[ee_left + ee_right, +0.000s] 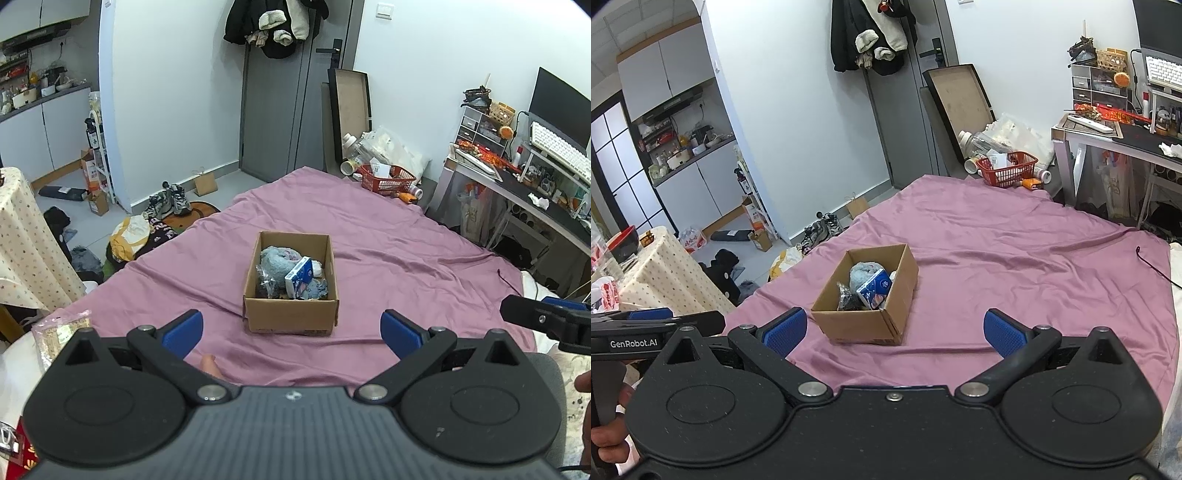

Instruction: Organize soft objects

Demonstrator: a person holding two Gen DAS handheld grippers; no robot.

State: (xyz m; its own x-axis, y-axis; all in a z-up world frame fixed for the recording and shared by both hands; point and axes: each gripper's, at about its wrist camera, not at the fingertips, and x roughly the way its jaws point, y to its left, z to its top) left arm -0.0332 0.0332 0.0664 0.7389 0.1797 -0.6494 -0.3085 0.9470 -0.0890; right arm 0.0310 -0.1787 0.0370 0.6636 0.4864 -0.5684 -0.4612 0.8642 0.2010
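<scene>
Left wrist view. One left hand-held gripper (291, 332), mine: its two blue fingers (184, 330) stood wide apart, nothing between them. One cardboard box (291, 314) sat open on the purple bedsheet (406, 258), near the middle of the bed, just ahead of the fingers. In it I counted one grey-blue fluffy item (275, 258), one dark bundle (266, 286) and one blue-and-white tissue pack (298, 277) leaning on the pile. One red basket (388, 179) stood on the floor past the bed's far corner. One pair of shoes (170, 203) lay on the floor.

Right wrist view. One right hand-held gripper (895, 332), mine: two fingers likewise spread wide, empty. The same box (864, 325) lay ahead and slightly left, its contents heaped inside. My left hand-held gripper showed at the left edge.
</scene>
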